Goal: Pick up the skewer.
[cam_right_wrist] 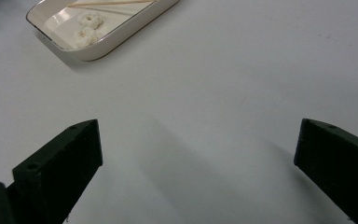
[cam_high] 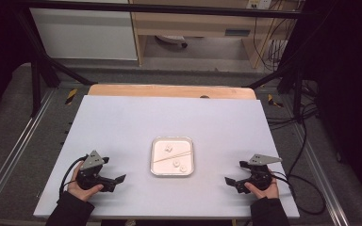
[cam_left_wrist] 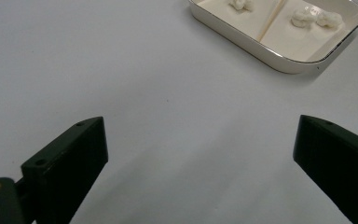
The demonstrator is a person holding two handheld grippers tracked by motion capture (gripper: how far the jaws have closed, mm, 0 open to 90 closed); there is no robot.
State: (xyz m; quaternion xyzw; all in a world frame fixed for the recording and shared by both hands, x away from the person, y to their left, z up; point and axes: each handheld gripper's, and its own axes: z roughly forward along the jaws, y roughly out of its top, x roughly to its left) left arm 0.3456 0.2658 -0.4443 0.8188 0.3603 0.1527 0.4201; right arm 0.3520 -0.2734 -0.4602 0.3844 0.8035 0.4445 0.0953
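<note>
Both hands are parked low on the white surface, 1 on each side of the tray. The left claw rests near the bottom-left, pointing inward toward the tray, its jaws spread wide with nothing but bare surface between them. Over on the other side, the right claw mirrors it, aimed back toward the middle, jaws also spread wide and holding nothing.

The tray, a shallow cream-coloured dish with rounded corners, sits at the centre of the surface, well apart from both claws. Inside it lie 3 small white pieces and a thin wooden stick running slantwise across the tray floor. 1 piece lies above the stick, 2 lie below it, close together.

From the left gripper view the tray sits up at the top right; from the right gripper view it is at the top left, with 2 white pieces near its closest wall.
</note>
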